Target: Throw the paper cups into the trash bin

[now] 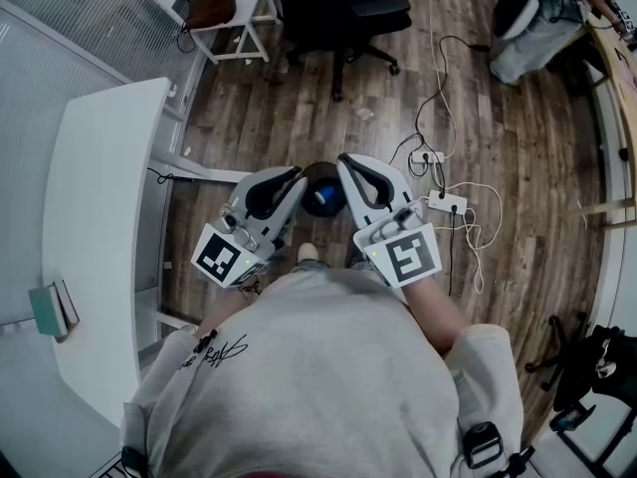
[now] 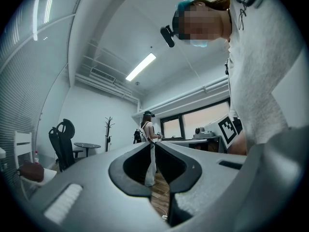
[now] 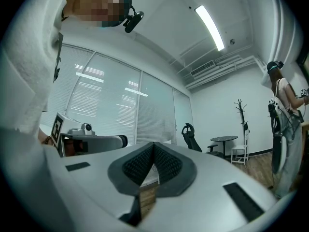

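Note:
No paper cup shows in any view. On the wooden floor below my hands stands a dark round bin (image 1: 323,197) with something blue inside, half hidden between the two grippers. In the head view my left gripper (image 1: 297,175) and right gripper (image 1: 344,160) are held side by side in front of my torso, pointing outward over the bin. The left gripper (image 2: 153,143) has its jaws touching at the tips with nothing between them. The right gripper (image 3: 154,144) is likewise shut and empty, its ribbed pads (image 3: 166,164) meeting at the tip.
A white desk (image 1: 100,217) with a small book (image 1: 52,309) runs along the left. A black office chair (image 1: 343,8) and a white stand bearing a brown bag (image 1: 211,8) are ahead. A power strip (image 1: 447,204) and cables lie on the floor to the right. Another person (image 2: 147,129) stands across the room.

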`<state>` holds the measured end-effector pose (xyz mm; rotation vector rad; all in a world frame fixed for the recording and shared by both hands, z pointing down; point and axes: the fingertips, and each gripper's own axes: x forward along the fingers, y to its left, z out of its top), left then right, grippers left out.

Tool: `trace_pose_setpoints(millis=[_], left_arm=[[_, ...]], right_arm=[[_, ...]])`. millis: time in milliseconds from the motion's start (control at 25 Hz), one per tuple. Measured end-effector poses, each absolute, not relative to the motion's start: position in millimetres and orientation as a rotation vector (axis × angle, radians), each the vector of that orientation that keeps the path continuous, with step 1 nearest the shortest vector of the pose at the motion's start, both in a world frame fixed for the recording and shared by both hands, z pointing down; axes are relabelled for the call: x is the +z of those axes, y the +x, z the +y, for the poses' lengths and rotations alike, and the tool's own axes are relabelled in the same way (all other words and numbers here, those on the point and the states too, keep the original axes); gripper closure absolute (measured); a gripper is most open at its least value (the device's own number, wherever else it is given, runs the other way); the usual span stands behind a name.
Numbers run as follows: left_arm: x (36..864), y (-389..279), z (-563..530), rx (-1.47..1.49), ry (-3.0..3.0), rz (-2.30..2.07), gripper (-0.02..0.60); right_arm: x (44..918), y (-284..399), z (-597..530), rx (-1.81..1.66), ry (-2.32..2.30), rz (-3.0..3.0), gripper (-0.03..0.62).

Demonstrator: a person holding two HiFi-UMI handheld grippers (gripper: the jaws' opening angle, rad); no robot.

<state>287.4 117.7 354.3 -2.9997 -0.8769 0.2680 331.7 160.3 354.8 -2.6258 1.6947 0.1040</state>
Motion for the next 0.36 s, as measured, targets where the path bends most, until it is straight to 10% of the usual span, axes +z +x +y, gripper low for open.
trace_pose_setpoints(millis=[360], left_arm=[[355.2,289.9,113.2,0.264,-2.996,-0.878,0.551]], right_arm=[[355.5,333.4,156.6,0.099,-2.629,1.701,0.586]])
